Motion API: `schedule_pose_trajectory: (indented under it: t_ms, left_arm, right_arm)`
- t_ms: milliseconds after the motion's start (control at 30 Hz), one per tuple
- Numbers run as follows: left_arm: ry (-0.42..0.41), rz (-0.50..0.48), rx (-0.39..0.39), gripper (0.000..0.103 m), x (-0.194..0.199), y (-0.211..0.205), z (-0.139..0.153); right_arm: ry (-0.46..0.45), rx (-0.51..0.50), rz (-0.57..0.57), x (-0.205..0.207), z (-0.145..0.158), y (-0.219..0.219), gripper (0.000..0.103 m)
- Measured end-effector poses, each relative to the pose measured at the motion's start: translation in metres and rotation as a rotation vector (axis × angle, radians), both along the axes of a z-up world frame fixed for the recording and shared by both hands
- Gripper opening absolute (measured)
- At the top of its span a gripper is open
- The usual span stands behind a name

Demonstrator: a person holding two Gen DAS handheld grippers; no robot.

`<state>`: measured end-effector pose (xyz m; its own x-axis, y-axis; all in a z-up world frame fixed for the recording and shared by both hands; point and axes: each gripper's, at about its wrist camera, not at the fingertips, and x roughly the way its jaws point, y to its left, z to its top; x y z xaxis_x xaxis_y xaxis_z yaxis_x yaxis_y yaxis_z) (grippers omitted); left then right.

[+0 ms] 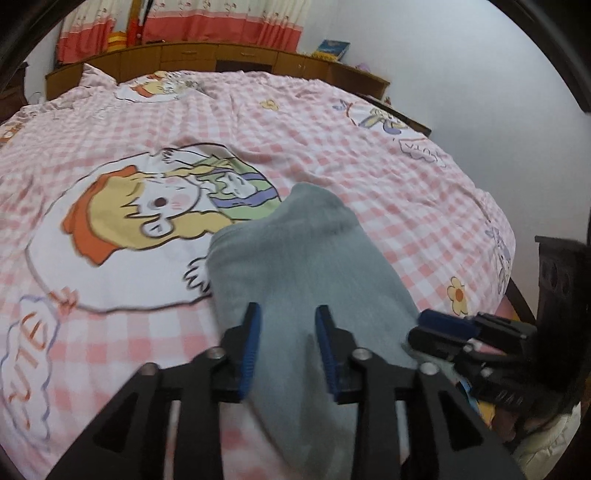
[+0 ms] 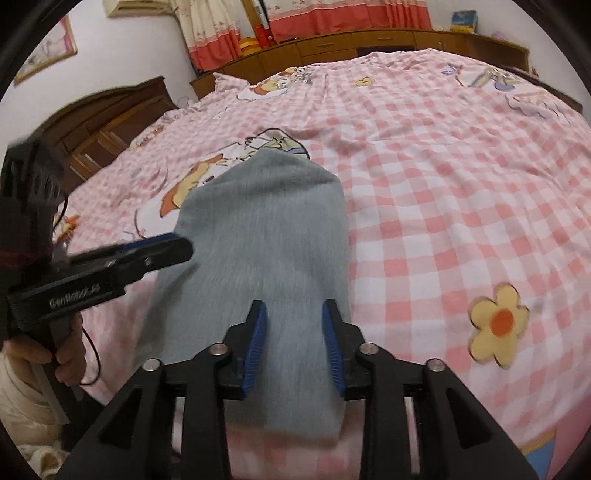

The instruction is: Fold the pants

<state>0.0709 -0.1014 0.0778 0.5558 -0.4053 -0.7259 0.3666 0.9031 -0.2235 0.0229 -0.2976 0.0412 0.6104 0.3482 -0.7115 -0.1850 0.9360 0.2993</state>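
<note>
Nearest in the left wrist view: left gripper (image 1: 288, 343), blue-padded fingers spread apart over the near end of the grey pants (image 1: 295, 280), nothing pinched between them. Just to its right, the right gripper (image 1: 439, 332) seen side-on at the pants' right edge; from here, impossible to tell whether parted or closed.

In the right wrist view, right gripper (image 2: 294, 343) likewise parted, fingers either side of the grey cloth with a gap between, cloth not clamped. Left gripper (image 2: 173, 245) seen side-on at the pants' left edge, held by a hand (image 2: 55, 354) at lower left.

Pants (image 2: 266, 251) lying as a narrow folded strip on the pink checked bedspread (image 1: 351, 162), near end at the bed's edge, far end rounded and resting over the cartoon girl print (image 1: 147, 214).

Beyond: yellow flower print (image 2: 498, 325) well to the right, wooden cabinet (image 1: 221, 55) along the far side of the bed, red-banded curtains (image 1: 221, 22) above it.
</note>
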Motion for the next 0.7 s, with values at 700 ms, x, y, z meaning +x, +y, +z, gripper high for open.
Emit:
schedule_pose_trajectory:
  t_ms: [700]
  left_arm:
    - [0.105,0.021,-0.116,0.051,-0.002,0.005,-0.044]
  right_arm:
    - [0.063,0.200,-0.077,0.023,-0.043,-0.001,0.060]
